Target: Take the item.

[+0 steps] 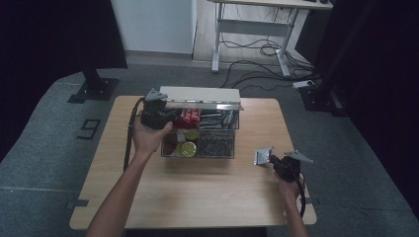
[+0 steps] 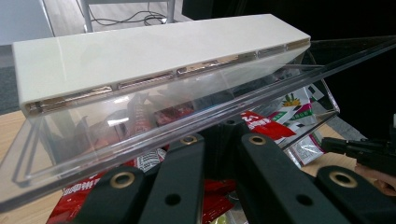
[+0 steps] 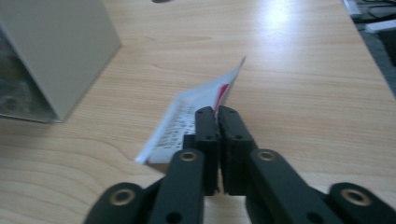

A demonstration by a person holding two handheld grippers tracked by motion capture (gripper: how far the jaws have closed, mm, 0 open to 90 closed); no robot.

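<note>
In the right tool (image 3: 217,122), a sachet (image 3: 187,119)

A clear box (image 1: 197,148) with a cream lid (image 1: 200,93) holds red packets (image 1: 188,117); the sachet (image 3: 196,116) is white with red.

Packet (image 3: 196,112) print blurred, unreadable in right gripper view; box (image 3: 56,51) cut off at left edge; left gripper (image 2: 219,140) tips hidden behind clear lid (image 2: 187,116); box contents too small to ID from high view.
</note>
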